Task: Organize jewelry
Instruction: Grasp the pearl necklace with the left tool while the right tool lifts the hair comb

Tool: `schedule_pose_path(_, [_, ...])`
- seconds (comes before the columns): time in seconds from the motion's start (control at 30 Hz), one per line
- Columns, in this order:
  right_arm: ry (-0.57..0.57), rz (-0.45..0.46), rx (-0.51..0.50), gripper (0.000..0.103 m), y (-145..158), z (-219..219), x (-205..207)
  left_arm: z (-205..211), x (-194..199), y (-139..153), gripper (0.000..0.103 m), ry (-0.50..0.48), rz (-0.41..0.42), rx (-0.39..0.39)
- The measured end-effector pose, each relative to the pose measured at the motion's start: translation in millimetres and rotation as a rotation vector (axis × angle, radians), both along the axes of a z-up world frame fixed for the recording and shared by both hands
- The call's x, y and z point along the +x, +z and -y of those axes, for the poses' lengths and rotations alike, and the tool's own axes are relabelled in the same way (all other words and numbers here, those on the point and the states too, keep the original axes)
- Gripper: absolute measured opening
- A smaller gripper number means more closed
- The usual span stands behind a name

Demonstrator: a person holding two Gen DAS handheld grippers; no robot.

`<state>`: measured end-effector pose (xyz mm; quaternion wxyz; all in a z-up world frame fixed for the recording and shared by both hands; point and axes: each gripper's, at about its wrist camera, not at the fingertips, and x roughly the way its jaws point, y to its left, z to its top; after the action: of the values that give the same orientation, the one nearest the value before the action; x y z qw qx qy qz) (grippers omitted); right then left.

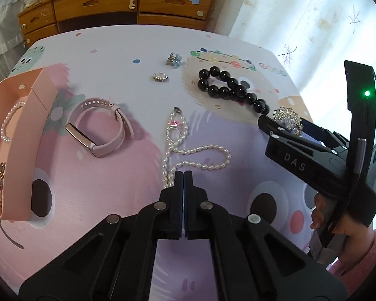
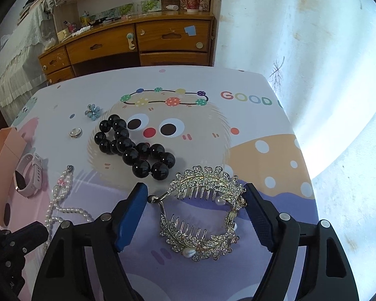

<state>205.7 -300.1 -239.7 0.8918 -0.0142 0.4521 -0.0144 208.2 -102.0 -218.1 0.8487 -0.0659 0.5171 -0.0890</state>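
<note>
- The table [image 2: 275, 165] wears a smooth printed cloth of cartoon faces, dots and the word GOOD; all the loose jewelry lies on it.
- The pink box [image 1: 20, 150], matte with rounded corners, stands open at nine o'clock in the left wrist view, with a small pearl strand and a gold-toned piece inside.
- The left gripper [image 1: 183, 175] reaches forward low over the cloth, its black fingers pressed together with nothing between them, tips touching the near end of the pearl necklace.
- The right gripper [image 2: 196, 215] points forward and down, its blue-padded fingers spread wide to either side of the hair comb; whether the pads touch it I cannot tell.
- The hair comb [image 2: 203, 213] is a metal double comb of rhinestone leaves curved into a ring, with thin teeth and a few pearls.
- The black bead bracelet [image 2: 135, 148] is glossy round beads, lying folded at eleven o'clock from the comb.
- The pearl necklace [image 1: 188, 155] is small oval beads in a loose winding line with a silver ring clasp.
- The pink watch [image 1: 100, 128] has a soft perforated strap and lies on its side just beside the box.
- The silver ring [image 1: 160, 77] and the blue flower clip [image 1: 173, 59] sit at twelve o'clock, apart.
</note>
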Motion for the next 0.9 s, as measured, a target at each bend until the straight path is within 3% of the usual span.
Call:
schedule_pose_path(0.13, [-0.026, 0.009, 0.027, 0.078, 14.3, 5.1, -7.2, -7.4, -1.6, 0.9, 0.0, 0.018, 0.004, 0.025])
schedule_pose_path(0.27, [-0.048, 0.008, 0.047, 0.078, 25.8, 6.0, -14.7, -18.5, 7.2, -10.2, 0.0, 0.024, -0.067, -0.005])
schedule_pose_path(0.47, [-0.057, 0.006, 0.039, 0.078, 33.4, 6.4, -19.0, -19.1, 10.3, -8.7, 0.002, -0.015, -0.07, -0.018])
schedule_pose_path(0.57, [-0.066, 0.004, 0.052, 0.078, 33.9, 10.3, -19.5, -19.1, 12.8, -7.6, 0.019, -0.033, -0.068, -0.055])
schedule_pose_path(0.63, [-0.069, 0.002, 0.056, 0.078, 33.7, 13.0, -19.6, -17.8, 13.9, -6.0, 0.043, -0.035, -0.051, -0.053])
schedule_pose_path(0.9, [-0.094, -0.01, 0.064, 0.078, 31.0, 32.0, -24.6, -0.4, 23.7, -12.6, 0.047, -0.084, 0.017, 0.064])
